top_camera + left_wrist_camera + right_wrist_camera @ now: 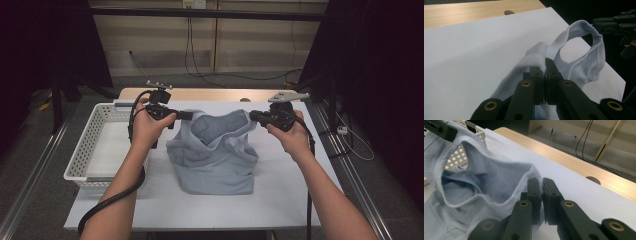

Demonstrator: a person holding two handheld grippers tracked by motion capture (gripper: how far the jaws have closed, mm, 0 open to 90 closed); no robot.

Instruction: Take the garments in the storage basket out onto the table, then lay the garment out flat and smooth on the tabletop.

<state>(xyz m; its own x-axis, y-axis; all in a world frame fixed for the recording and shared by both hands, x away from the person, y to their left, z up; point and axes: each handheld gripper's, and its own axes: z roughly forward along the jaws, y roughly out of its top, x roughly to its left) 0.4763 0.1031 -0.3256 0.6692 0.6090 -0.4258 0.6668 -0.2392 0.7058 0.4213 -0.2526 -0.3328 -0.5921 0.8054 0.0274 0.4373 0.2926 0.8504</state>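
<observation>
A pale blue sleeveless top (212,155) hangs between my two grippers, its hem resting on the white table sheet (285,200). My left gripper (186,116) is shut on the top's left shoulder strap; in the left gripper view the ribbed edge (536,58) is pinched between the jaws of that gripper (545,65). At the opposite strap, my right gripper (252,116) is shut on the fabric, and the knit edge (499,185) bunches at its tips (541,185). The neck opening sags open between them. Each gripper view also shows the other gripper: the right gripper (616,23) and the left gripper (441,130).
A white perforated basket (92,135) stands on the table's left part, close beside my left hand. A bare wooden strip (210,93) runs along the far table edge, with cables on the floor behind. Dark curtains flank both sides.
</observation>
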